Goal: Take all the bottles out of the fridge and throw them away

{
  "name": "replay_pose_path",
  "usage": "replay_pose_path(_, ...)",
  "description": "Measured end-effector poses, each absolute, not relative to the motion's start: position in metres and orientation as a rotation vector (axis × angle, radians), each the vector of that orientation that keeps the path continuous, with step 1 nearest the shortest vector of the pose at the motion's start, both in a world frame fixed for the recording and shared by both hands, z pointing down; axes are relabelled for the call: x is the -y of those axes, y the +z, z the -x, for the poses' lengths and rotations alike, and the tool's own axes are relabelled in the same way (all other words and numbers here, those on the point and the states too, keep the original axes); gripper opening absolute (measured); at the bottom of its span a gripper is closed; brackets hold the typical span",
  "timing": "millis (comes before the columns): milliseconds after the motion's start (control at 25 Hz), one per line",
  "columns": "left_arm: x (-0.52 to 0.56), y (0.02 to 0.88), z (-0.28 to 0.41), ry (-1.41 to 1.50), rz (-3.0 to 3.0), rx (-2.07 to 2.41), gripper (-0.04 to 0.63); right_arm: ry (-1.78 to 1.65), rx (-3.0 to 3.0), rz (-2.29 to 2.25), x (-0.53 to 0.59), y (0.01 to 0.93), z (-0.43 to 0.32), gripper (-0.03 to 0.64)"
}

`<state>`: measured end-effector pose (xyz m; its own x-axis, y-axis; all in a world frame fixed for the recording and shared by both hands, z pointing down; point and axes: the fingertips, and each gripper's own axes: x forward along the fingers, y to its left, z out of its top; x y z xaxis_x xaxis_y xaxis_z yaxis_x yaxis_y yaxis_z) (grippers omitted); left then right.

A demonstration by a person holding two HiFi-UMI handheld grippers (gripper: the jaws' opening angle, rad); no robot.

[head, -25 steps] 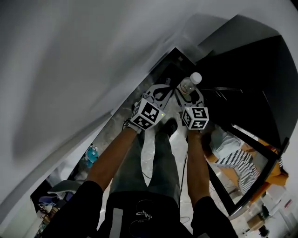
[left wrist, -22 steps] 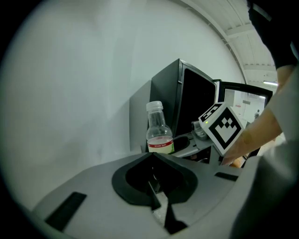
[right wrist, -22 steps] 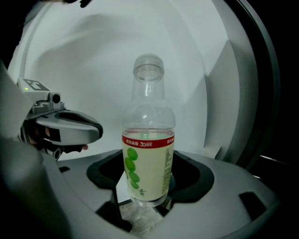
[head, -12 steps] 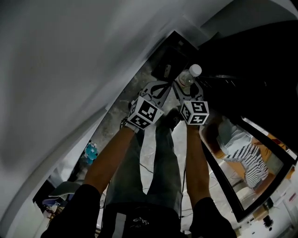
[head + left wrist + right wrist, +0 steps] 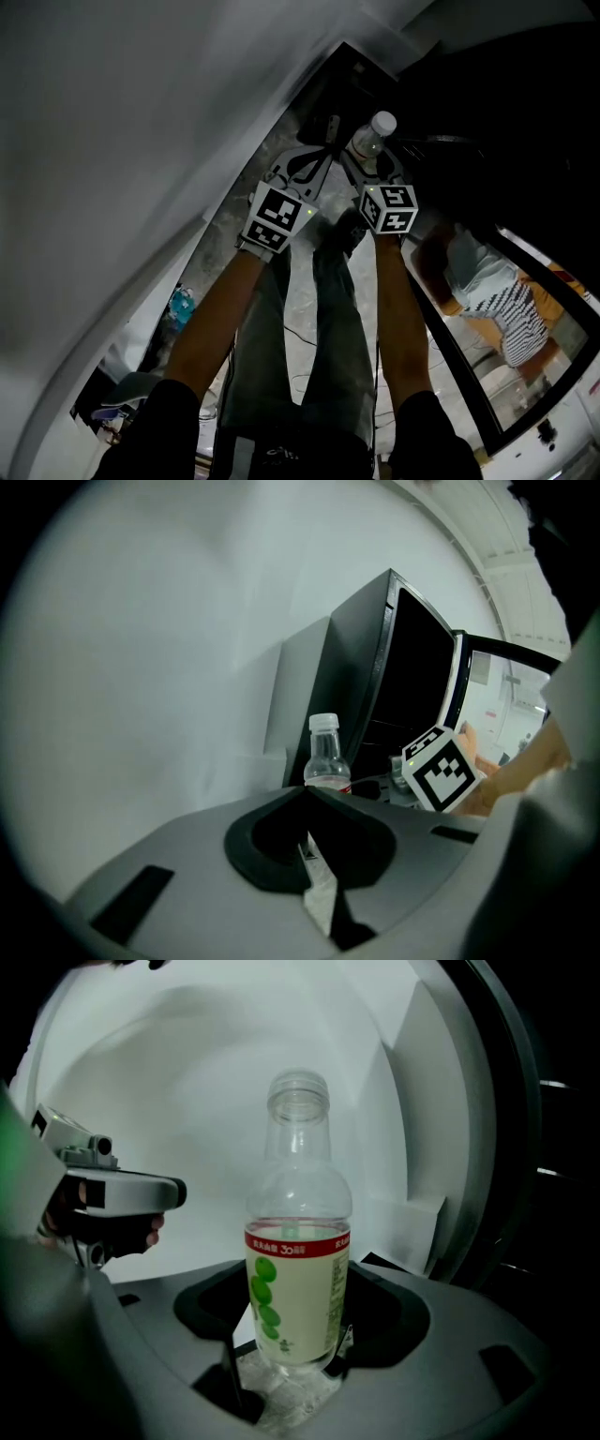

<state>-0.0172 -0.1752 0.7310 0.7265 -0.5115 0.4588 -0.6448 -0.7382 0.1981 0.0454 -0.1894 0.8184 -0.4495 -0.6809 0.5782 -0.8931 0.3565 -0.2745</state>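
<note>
A clear bottle [image 5: 298, 1194] with a red band and green dots on its label stands upright in my right gripper [image 5: 298, 1279], which is shut on its lower body. In the head view the same bottle [image 5: 373, 138] shows a white cap, held out ahead of the right gripper [image 5: 372, 157] near the dark open fridge [image 5: 487, 103]. My left gripper [image 5: 306, 791] is shut with nothing between its jaws. It hangs just left of the bottle [image 5: 325, 757] and appears in the head view beside the right one as the left gripper [image 5: 307, 161].
A white wall [image 5: 141, 122] fills the left side. The fridge's glass door [image 5: 511, 281] stands open at the right. On the floor lie a blue object [image 5: 183, 302], cables [image 5: 305, 328] and clutter [image 5: 112, 403] at lower left. The person's legs are below the grippers.
Both grippers have risen and moved forward in the head view, the left one drifting slightly left. The bottle stays in the right gripper throughout.
</note>
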Motion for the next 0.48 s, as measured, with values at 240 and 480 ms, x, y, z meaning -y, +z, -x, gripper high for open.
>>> replay_pose_path(240, 0.194, 0.767, 0.025, 0.497, -2.579, 0.944, 0.002, 0.891, 2.229, -1.419, 0.214, 0.891, -0.058, 0.313)
replay_pose_path(480, 0.209, 0.814, 0.035, 0.492, -2.573, 0.969, 0.002, 0.983, 2.190, -1.427, 0.220, 0.964, -0.053, 0.314)
